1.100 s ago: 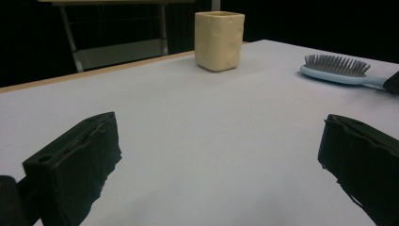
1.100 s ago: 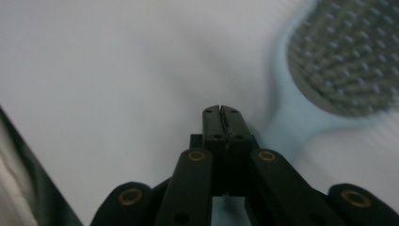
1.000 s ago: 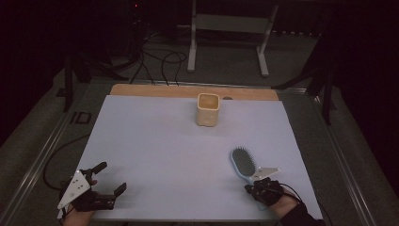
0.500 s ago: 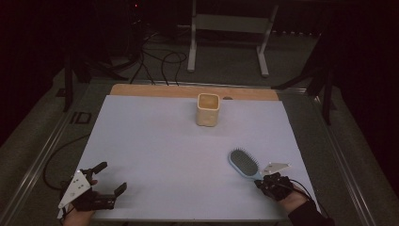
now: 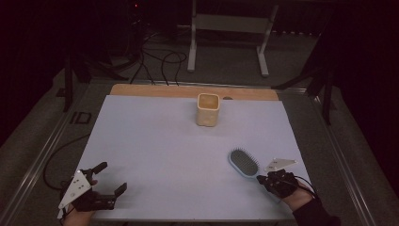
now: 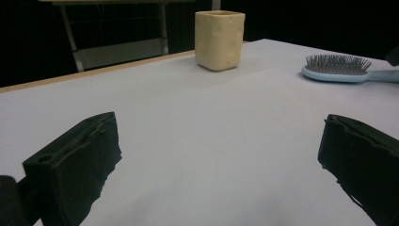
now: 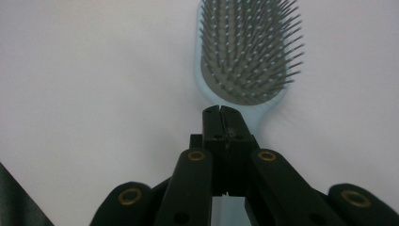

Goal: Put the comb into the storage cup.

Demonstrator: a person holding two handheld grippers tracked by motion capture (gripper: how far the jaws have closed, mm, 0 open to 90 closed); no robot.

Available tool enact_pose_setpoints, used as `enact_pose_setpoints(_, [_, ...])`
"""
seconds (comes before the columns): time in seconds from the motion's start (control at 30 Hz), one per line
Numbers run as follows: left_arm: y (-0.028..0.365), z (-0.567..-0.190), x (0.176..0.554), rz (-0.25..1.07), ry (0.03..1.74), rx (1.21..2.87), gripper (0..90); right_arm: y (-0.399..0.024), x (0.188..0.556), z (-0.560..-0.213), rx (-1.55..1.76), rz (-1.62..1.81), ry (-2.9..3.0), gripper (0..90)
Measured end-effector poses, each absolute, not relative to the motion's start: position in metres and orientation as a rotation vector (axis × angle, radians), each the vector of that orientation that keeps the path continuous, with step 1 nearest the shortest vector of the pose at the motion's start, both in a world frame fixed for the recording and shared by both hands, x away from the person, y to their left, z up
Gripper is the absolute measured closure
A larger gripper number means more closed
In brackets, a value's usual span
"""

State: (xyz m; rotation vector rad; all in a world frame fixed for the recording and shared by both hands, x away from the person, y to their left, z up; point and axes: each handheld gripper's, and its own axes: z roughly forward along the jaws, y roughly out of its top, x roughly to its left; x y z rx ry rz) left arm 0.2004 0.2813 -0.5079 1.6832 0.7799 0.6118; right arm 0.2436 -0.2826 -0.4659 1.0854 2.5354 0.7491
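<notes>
A light blue hairbrush [image 5: 243, 162] with grey bristles lies bristles-up at the front right of the white table, its head pointing away and to the left. My right gripper [image 5: 262, 180] is shut on its handle; in the right gripper view the jaws [image 7: 221, 117] meet over the handle just below the hairbrush head [image 7: 247, 52]. My left gripper [image 5: 112, 177] rests at the front left, open wide, with nothing between its fingers [image 6: 75, 160]. From there the hairbrush [image 6: 335, 68] shows far to the right.
A cream square cup [image 5: 208, 109] stands upright near the table's far edge, seen ahead in the left gripper view as the cup [image 6: 219, 40]. A wooden strip [image 5: 150, 90] borders the far side. Cables and a metal stand sit on the floor beyond.
My right hand has shifted a little to the right and upward, and the hairbrush head has swung to point more to the left. The left gripper has stayed still.
</notes>
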Motion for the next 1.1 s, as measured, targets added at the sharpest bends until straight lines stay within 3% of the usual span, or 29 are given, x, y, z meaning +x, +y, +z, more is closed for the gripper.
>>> enact_pose_setpoints(0.1, [0.281,-0.508,0.200,0.613,0.780,1.684,0.0,-0.285,0.246,-0.461,1.093,0.749,2.518,89.9])
enact_pose_setpoints(0.17, [0.281,-0.508,0.200,0.613,0.780,1.682,0.0,-0.286,0.247,-0.456,1.079,0.731,2.515,79.0])
enact_pose_setpoints(0.33, [0.281,-0.508,0.200,0.614,0.780,1.683,0.0,-0.283,0.248,-0.453,1.049,0.681,2.523,68.4])
enact_pose_setpoints(0.5, [0.281,-0.508,0.200,0.615,0.780,1.684,0.0,-0.281,0.252,-0.454,1.072,0.662,2.535,41.9])
enact_pose_setpoints(0.53, [0.281,-0.507,0.200,0.614,0.779,1.685,0.0,-0.281,0.252,-0.454,1.072,0.662,2.535,41.9])
enact_pose_setpoints(0.57, [0.281,-0.507,0.200,0.612,0.781,1.679,0.0,-0.280,0.254,-0.456,1.096,0.639,2.549,31.5])
enact_pose_setpoints(0.6, [0.281,-0.507,0.200,0.612,0.781,1.679,0.0,-0.279,0.255,-0.457,1.117,0.630,2.545,26.5])
enact_pose_setpoints(0.63, [0.282,-0.507,0.200,0.610,0.782,1.679,0.0,-0.279,0.255,-0.457,1.117,0.630,2.545,26.5])
enact_pose_setpoints(0.67, [0.281,-0.507,0.200,0.612,0.780,1.682,0.0,-0.277,0.259,-0.460,1.160,0.605,2.533,12.6])
enact_pose_setpoints(0.7, [0.281,-0.507,0.200,0.611,0.780,1.681,0.0,-0.275,0.260,-0.461,1.159,0.589,2.539,10.0])
enact_pose_setpoints(1.1, [0.282,-0.507,0.200,0.610,0.780,1.679,0.0,-0.270,0.274,-0.469,1.222,0.509,2.561,8.0])
